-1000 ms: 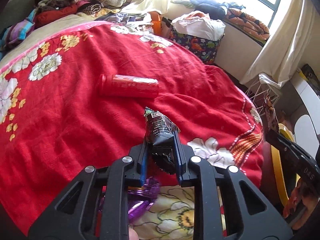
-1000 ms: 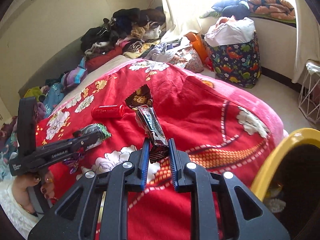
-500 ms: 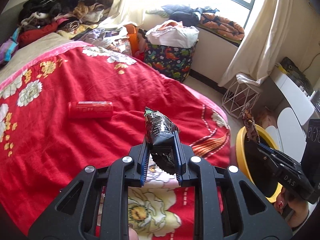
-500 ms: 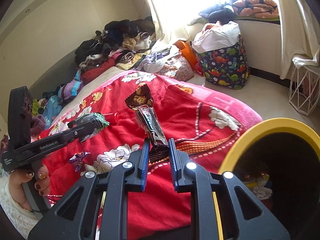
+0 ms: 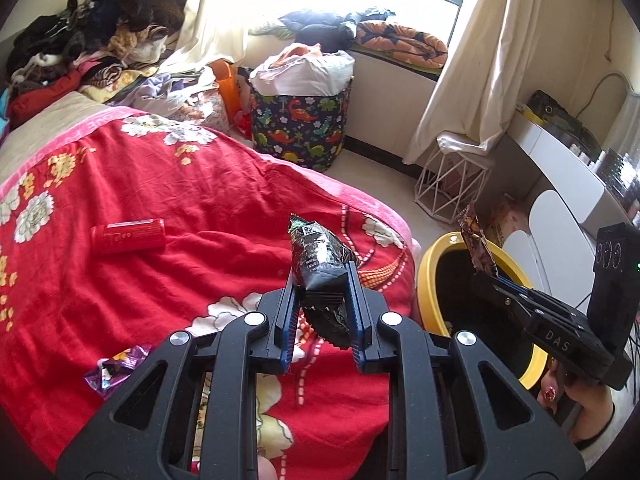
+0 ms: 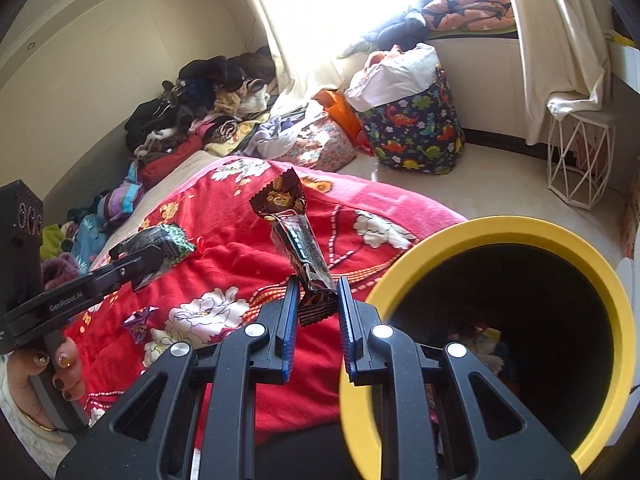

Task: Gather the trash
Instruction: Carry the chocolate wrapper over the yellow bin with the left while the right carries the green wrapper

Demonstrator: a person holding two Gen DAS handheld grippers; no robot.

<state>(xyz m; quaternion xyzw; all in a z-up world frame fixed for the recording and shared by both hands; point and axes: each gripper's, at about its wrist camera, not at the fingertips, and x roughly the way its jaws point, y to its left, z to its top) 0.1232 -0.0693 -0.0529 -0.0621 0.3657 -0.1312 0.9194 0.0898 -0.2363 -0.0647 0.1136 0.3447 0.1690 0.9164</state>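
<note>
Trash wrappers are clamped in both tools: the left tool (image 5: 320, 304) grips a black wrapper (image 5: 318, 256) above the bed (image 5: 200, 208); the right tool (image 6: 318, 300) grips a brown wrapper (image 6: 298, 240) beside the yellow bin (image 6: 480, 230). Step: transport. Next: position each wrapper over the bin opening, then release.

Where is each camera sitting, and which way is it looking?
Left wrist view: sits on the left gripper, looking down across the red blanket; its jaws pinch a black wrapper, and the right gripper shows.
Right wrist view: sits on the right gripper, looking over the yellow bin; its jaws pinch a brown wrapper, and the left gripper shows.
Both share blanket, bin and dinosaur basket.
</note>
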